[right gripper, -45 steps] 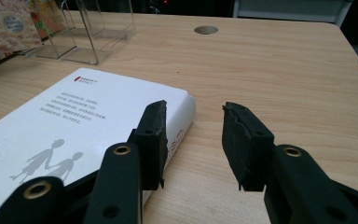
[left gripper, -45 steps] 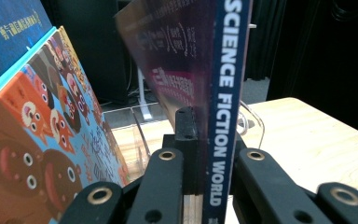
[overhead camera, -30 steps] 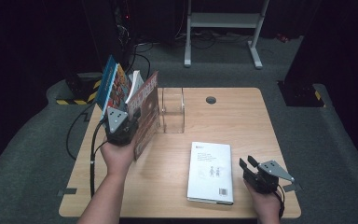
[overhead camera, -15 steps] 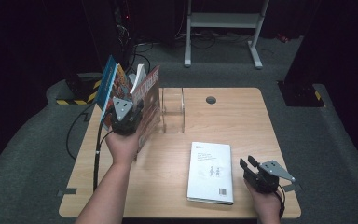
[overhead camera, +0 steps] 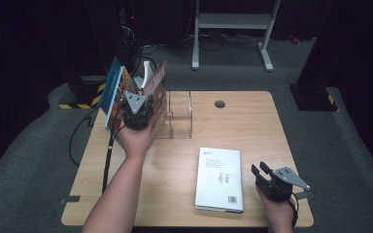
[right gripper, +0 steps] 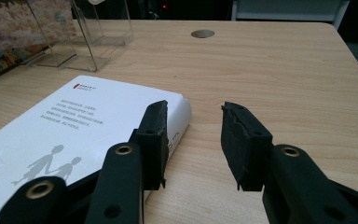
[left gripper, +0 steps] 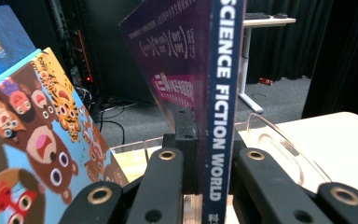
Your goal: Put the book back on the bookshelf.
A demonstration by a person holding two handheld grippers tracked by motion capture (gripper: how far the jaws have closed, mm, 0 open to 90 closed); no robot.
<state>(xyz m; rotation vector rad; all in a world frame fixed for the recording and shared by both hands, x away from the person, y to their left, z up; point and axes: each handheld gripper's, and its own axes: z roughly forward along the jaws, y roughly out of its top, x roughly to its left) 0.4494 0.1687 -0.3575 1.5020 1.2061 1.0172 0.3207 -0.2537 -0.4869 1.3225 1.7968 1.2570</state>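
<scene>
Light wood table (overhead camera: pixel 252 121) on grey carpet, dark room; white desk frame (overhead camera: pixel 233 22) at top centre; cables on the floor upper left. Clear acrylic stand (overhead camera: pixel 179 116) sits left of centre; illustrated book (overhead camera: pixel 114 92) leans at its left. Left gripper (overhead camera: pixel 137 109) clamped on the spine of the Science Fiction World book (left gripper: pixel 221 93), held upright just left of the stand. White book (overhead camera: pixel 219 178) lies flat lower centre; right gripper (right gripper: pixel 193 140) beside it lower right, jaws apart, nothing between. Versus a second ago: left hand and book have shifted right, toward the stand; right hand unchanged.
</scene>
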